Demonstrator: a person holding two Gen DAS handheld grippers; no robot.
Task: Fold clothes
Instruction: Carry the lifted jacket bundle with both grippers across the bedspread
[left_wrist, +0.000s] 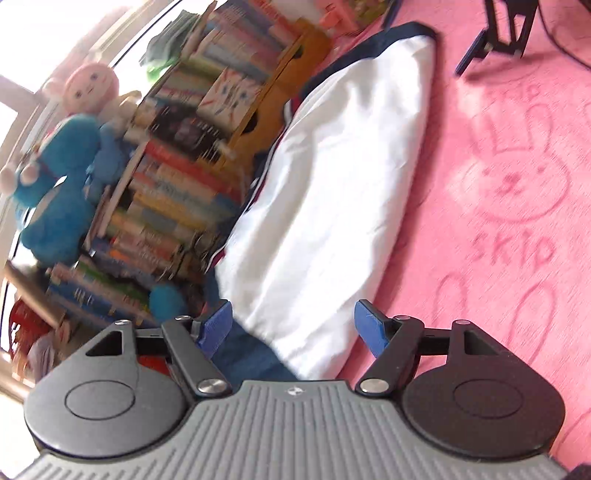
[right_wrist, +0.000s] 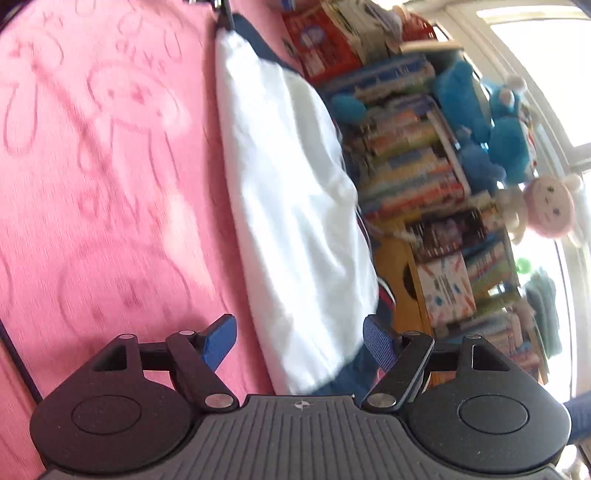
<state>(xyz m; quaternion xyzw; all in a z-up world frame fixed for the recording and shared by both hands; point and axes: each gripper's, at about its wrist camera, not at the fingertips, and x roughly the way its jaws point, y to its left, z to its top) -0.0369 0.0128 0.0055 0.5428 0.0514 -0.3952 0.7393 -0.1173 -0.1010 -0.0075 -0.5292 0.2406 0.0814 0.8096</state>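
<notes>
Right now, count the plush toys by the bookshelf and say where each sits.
2 clearly. A blue plush leans against the books, and a pink-headed doll sits right beside it, nearer the window. Blue shapes blur together, so more may be hidden.

The pink blanket (left_wrist: 498, 229) bears the word "skip" beneath a drawn rabbit face.

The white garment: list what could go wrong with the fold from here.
1. Both the left gripper and right gripper stand open, so the white garment lies unheld and its fold may spring loose.
2. Its far edge lies against the stacked books; a careless regrasp could snag them.
</notes>
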